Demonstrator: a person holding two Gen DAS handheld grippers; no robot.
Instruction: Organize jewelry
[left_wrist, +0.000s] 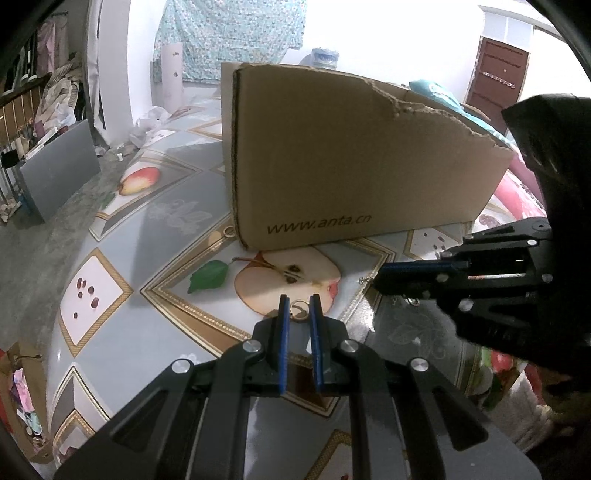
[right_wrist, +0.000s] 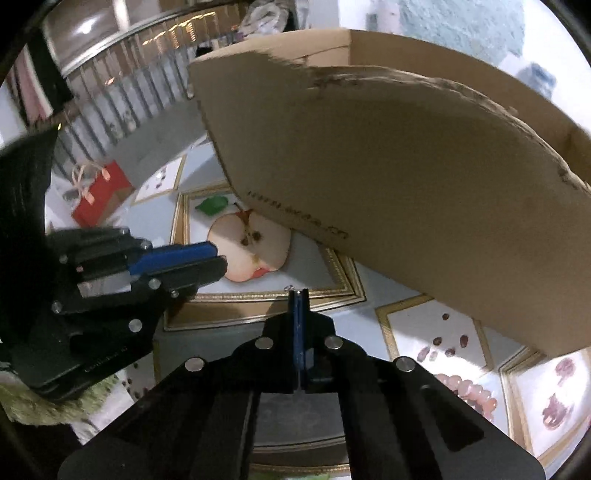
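Observation:
My left gripper (left_wrist: 300, 300) is open, low over the table, with a gold ring (left_wrist: 300, 309) lying between its blue fingertips. My right gripper (right_wrist: 299, 293) is shut; a tiny silver hook (right_wrist: 288, 287) of a thin chain sticks out at its tips. In the left wrist view the right gripper (left_wrist: 380, 277) comes in from the right, with the hook (left_wrist: 364, 280) at its tip and a small piece (left_wrist: 413, 302) hanging under it. A brown cardboard box (left_wrist: 354, 155) marked www.anta.cn stands behind both. Another gold ring (left_wrist: 228, 232) lies by the box's left corner.
The table wears a fruit-print cloth with a halved apple (left_wrist: 288, 280). A pink bead string (right_wrist: 469, 391) lies at the right near my right gripper. A red gift bag (right_wrist: 99, 195) stands on the floor. A grey panel (left_wrist: 59, 170) leans at the far left.

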